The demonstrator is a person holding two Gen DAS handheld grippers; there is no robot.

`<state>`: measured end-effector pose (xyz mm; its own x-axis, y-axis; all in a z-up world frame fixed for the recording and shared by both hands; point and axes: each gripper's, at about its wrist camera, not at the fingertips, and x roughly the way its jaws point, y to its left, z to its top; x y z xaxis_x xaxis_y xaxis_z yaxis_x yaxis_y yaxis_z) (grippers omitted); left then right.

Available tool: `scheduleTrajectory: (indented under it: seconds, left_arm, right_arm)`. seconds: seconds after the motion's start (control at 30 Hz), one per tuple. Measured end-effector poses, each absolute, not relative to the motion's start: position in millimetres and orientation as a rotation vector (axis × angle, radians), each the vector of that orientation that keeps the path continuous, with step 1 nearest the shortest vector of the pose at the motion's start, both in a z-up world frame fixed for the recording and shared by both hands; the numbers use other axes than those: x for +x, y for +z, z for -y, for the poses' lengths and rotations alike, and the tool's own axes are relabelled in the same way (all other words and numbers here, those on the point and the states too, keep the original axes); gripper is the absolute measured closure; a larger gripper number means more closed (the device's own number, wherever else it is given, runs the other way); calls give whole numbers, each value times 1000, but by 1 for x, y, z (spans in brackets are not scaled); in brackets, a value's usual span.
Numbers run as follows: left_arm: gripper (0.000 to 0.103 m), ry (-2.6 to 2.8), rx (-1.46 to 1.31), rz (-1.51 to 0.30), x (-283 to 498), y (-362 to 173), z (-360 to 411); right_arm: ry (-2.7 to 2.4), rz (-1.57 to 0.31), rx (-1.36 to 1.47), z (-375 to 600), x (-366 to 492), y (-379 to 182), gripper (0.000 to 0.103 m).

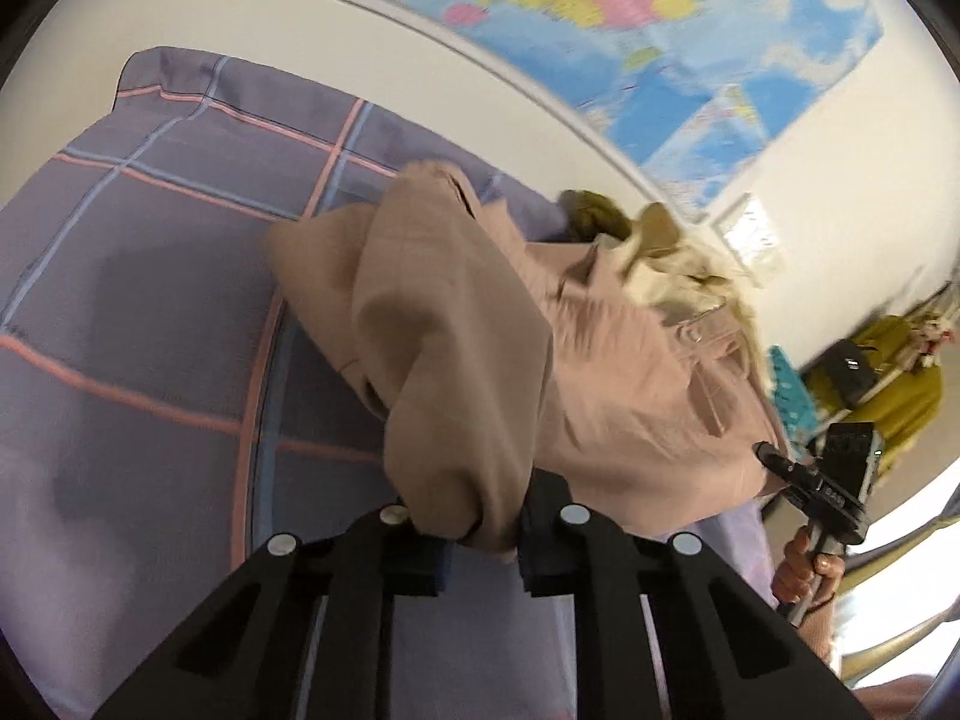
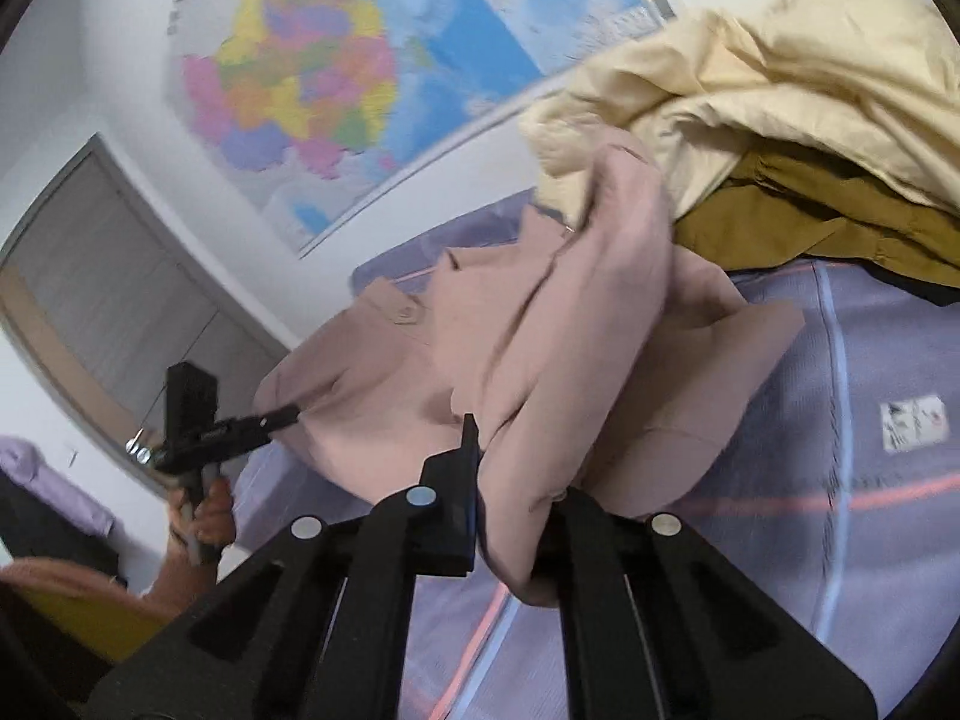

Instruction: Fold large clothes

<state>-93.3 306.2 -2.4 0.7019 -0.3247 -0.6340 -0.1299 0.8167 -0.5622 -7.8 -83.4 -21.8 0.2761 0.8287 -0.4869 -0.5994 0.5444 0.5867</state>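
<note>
A large dusty-pink coat (image 1: 480,330) hangs bunched above a purple checked bedsheet (image 1: 150,300). My left gripper (image 1: 483,531) is shut on a fold of the coat's fabric at its fingertips. My right gripper (image 2: 516,516) is shut on another bunched edge of the same coat (image 2: 540,360). Each gripper shows in the other view: the right one at the right edge of the left wrist view (image 1: 780,465), the left one at the left of the right wrist view (image 2: 282,417), both pinching the coat.
A cream garment (image 2: 750,78) and an olive-brown garment (image 2: 828,222) lie piled on the bed (image 2: 840,420) behind the coat. A coloured wall map (image 1: 690,30) hangs above the bed. A door (image 2: 108,276) is at the left. Yellow-green clothes (image 1: 900,384) hang at the far right.
</note>
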Motion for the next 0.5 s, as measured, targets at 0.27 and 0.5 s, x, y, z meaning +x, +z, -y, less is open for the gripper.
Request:
scheduleTrajectory:
  seconds: [0.27, 0.5]
  left_arm:
    - [63, -93, -599, -951, -136, -45, -309]
    - [31, -4, -362, -720, -140, 25, -305]
  right_arm:
    - [856, -1082, 194, 93, -23, -67, 54]
    - [675, -867, 129, 122, -17, -21, 18]
